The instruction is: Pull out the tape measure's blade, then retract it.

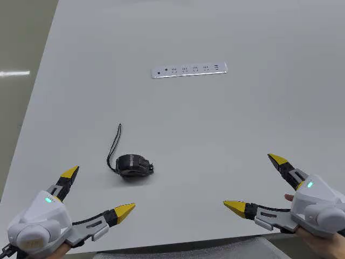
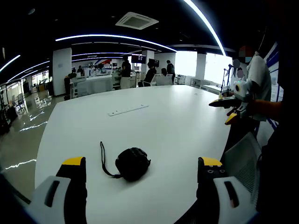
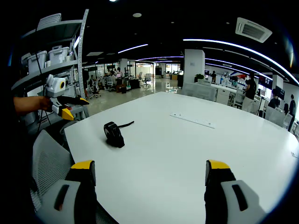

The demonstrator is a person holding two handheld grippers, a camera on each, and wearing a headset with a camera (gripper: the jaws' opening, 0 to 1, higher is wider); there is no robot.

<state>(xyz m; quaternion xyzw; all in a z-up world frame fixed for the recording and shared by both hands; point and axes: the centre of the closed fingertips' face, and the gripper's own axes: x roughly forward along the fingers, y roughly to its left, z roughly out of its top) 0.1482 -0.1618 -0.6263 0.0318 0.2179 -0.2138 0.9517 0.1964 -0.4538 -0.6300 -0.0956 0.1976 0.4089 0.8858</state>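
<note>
Head view: the tape measure (image 1: 133,165) sits on the white table (image 1: 226,124), left of centre and toward the near edge. It's a dark case lying flat, and its black strap (image 1: 114,144) trails away from me toward the far side. I see no blade out of the case, so it looks fully wound in. The L gripper (image 1: 97,191) is low at bottom left with its jaws spread wide and nothing between them. It's near the case but not touching. The R gripper (image 1: 256,182) is at bottom right, also spread wide and empty, well apart from the case. A white power strip (image 1: 189,70) lies further back and isn't involved.

L gripper view: both yellow tips rise from the bottom w/ a wide gap. The tape measure lies ahead, roughly between them but beyond the tips, with no contact. The strap loops off to the case's left. The R gripper comes in from the right, off past the table edge, holding nothing.

R gripper view: the jaws are wide apart here too, w/ bare tabletop between them. The tape measure is ahead and to the left, well apart from the tips. The L gripper shows at far left beyond it.

Progress, as I judge it: nothing is done yet. The case is ungrasped and the blade isn't pulled. All steps are left to do:
- Pin or grip the case, prob. w/ the L gripper since it's closer.
- Catch the blade's end hook w/ the other gripper. I can't make out the hook from here.
- Draw the blade out, then let it run back in.
</note>
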